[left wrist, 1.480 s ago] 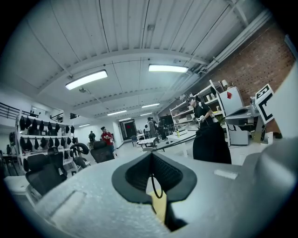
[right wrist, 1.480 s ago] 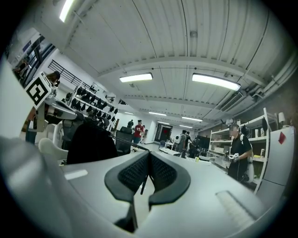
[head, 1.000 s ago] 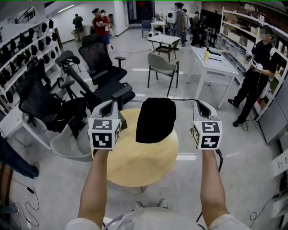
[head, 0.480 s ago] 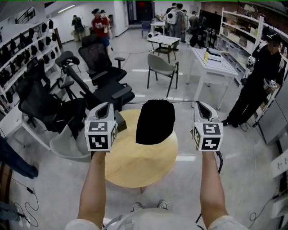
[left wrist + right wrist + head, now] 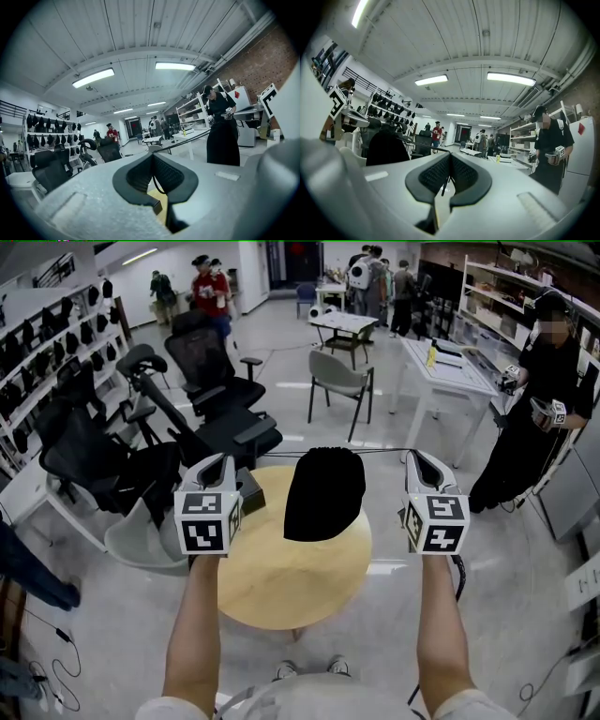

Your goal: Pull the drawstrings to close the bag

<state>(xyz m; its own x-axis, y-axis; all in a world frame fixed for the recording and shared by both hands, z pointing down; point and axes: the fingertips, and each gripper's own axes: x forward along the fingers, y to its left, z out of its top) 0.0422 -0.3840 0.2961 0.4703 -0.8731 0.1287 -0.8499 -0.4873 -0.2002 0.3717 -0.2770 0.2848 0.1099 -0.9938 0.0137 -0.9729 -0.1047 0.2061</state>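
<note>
Drawstrings (image 5: 382, 450) run taut from the black bag (image 5: 324, 495) hanging over the round surface (image 5: 281, 587). My left hand-held gripper (image 5: 225, 459) and right hand-held gripper (image 5: 418, 458) each clamp one. I judge the bag soft and light, the cords thin and slippery.

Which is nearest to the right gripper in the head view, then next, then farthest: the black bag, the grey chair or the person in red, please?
1. Black bag, just left of the right gripper, on the drawstring it grips.
2. Grey chair, ahead, beyond the round table.
3. Person in red, far back on the left.
</note>
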